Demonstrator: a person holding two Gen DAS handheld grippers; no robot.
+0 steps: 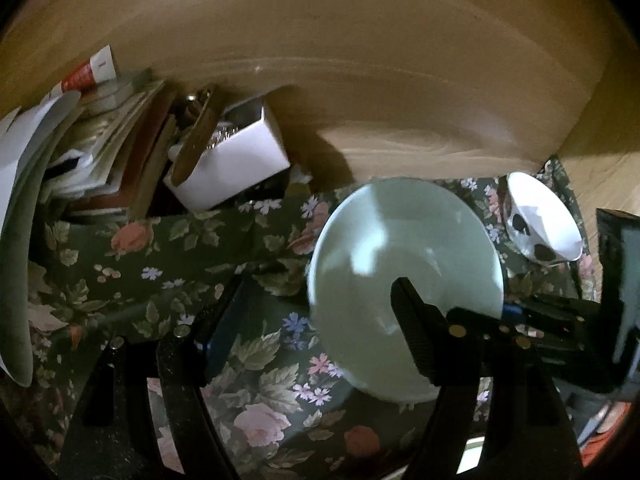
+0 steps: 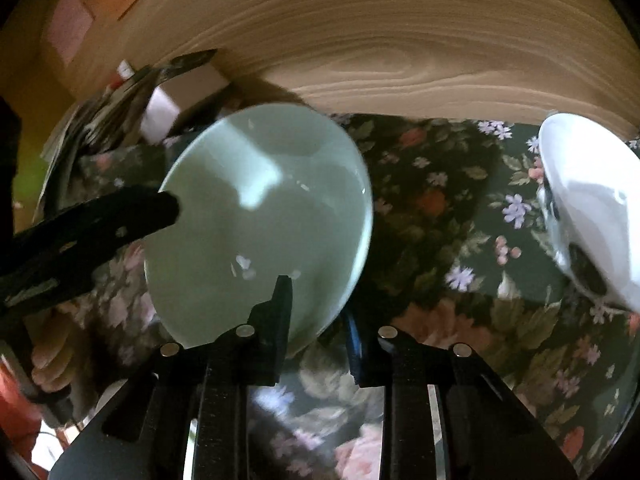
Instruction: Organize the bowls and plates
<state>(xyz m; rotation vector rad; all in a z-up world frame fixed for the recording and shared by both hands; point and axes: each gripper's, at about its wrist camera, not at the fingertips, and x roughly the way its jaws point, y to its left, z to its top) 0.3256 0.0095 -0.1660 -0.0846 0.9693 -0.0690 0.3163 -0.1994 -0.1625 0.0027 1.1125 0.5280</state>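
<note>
Two grippers meet at one pale green plate [image 2: 260, 216]. Right gripper [image 2: 320, 320] is clenched on its six o'clock rim; left gripper [image 1: 316, 312] stands released, one finger over the plate. Plate lies tilted on the flowered cloth [image 2: 440, 200]. Spotted bowl [image 2: 588, 208] sits at three o'clock, open cloth between.

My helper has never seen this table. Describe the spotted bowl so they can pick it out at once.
Start at the floral tablecloth below the wooden wall. A large pale green plate lies on it; the bowl sits beyond the plate's right edge. It alone is white with dark spots outside.
</note>
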